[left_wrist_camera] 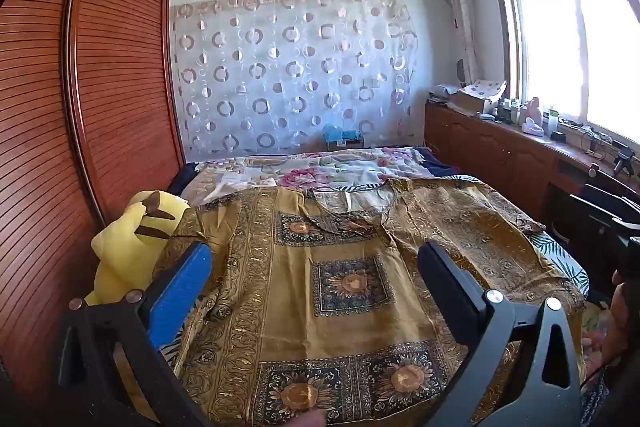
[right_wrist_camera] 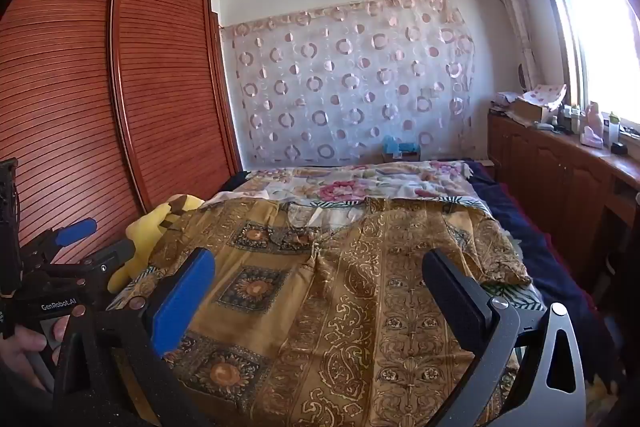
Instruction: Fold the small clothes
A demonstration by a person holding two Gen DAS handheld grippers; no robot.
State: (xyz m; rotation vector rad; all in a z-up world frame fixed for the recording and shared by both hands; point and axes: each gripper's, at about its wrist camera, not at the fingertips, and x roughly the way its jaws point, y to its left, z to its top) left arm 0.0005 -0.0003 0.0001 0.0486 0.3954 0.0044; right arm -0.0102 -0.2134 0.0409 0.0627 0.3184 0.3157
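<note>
A gold-brown patterned garment (left_wrist_camera: 352, 267) with dark sunflower squares lies spread flat on the bed, neckline toward the far end; it also shows in the right wrist view (right_wrist_camera: 352, 291). My left gripper (left_wrist_camera: 316, 267) is open and empty, hovering above the garment's lower middle. My right gripper (right_wrist_camera: 320, 275) is open and empty above the garment's right half. The left gripper also shows at the left edge of the right wrist view (right_wrist_camera: 80, 247), held in a hand.
A yellow plush toy (left_wrist_camera: 132, 239) lies at the bed's left edge by the slatted wooden wardrobe (left_wrist_camera: 80, 107). A floral sheet (left_wrist_camera: 320, 171) covers the far bed. A wooden cabinet (left_wrist_camera: 500, 147) with clutter runs under the window at right.
</note>
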